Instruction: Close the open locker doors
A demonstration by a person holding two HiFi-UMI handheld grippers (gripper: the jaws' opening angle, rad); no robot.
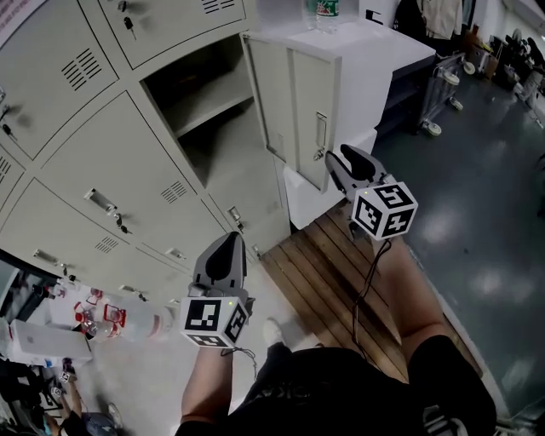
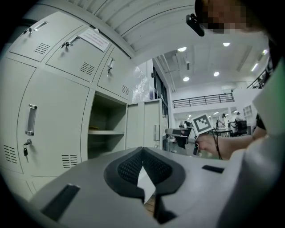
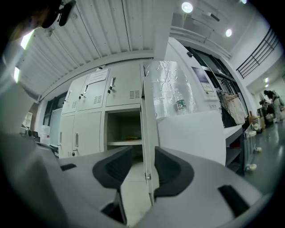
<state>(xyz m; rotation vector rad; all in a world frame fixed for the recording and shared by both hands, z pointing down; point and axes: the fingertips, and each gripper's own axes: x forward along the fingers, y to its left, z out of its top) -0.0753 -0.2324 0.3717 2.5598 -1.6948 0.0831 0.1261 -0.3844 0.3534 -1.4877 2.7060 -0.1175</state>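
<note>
While one locker door stands swung out from the grey lockers, a person holds the right tongs level at its free edge, near the handle. In the right gripper view the jaws stand apart around that edge, with a gap showing on one side, so the door is not clamped. The left tongs are lower and nearer the person. They point at the closed doors, well apart from the open one, with jaws together and nothing between them. The open compartment shows a shelf. Behind the door stands a white cabinet with a bottle on top.
</note>
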